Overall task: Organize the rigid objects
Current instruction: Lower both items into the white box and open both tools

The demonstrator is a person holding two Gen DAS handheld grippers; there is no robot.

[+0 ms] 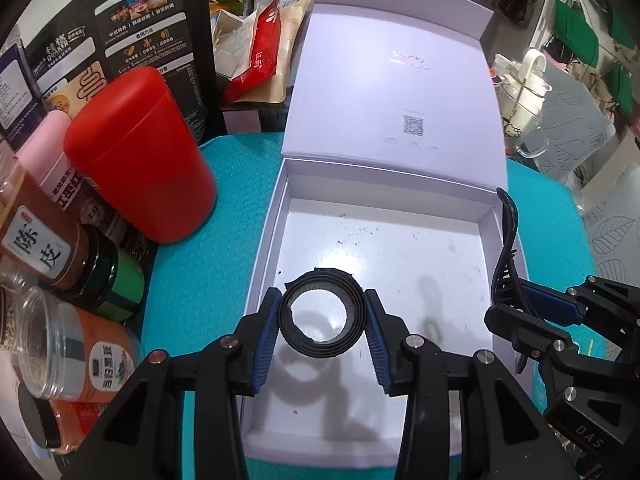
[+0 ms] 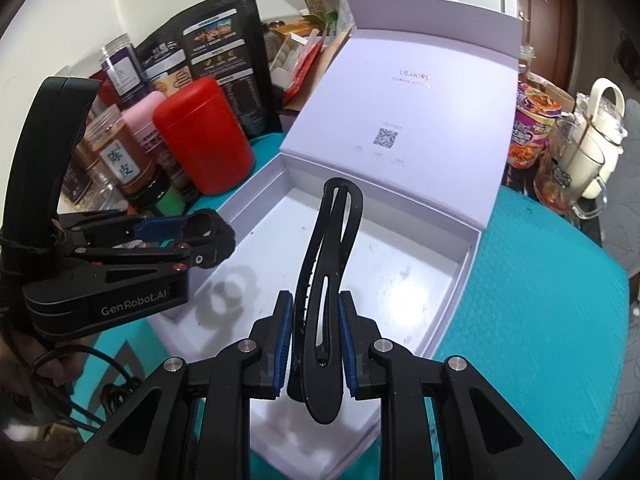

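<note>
My left gripper (image 1: pixel 323 322) is pinching a black tape roll (image 1: pixel 324 312), my right gripper (image 2: pixel 315 334) is clamped on a black hair clip (image 2: pixel 326 280), both over the open white box (image 1: pixel 264 240).

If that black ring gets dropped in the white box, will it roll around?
The black ring is round, so it might roll if it lands on edge. It looks like coiled strip, probably light and slightly springy. The box walls should stop it.

Teal mat (image 1: pixel 240 184) carries open white box (image 1: pixel 486 236); red canister (image 1: pixel 140 160) on mat's left.
</note>
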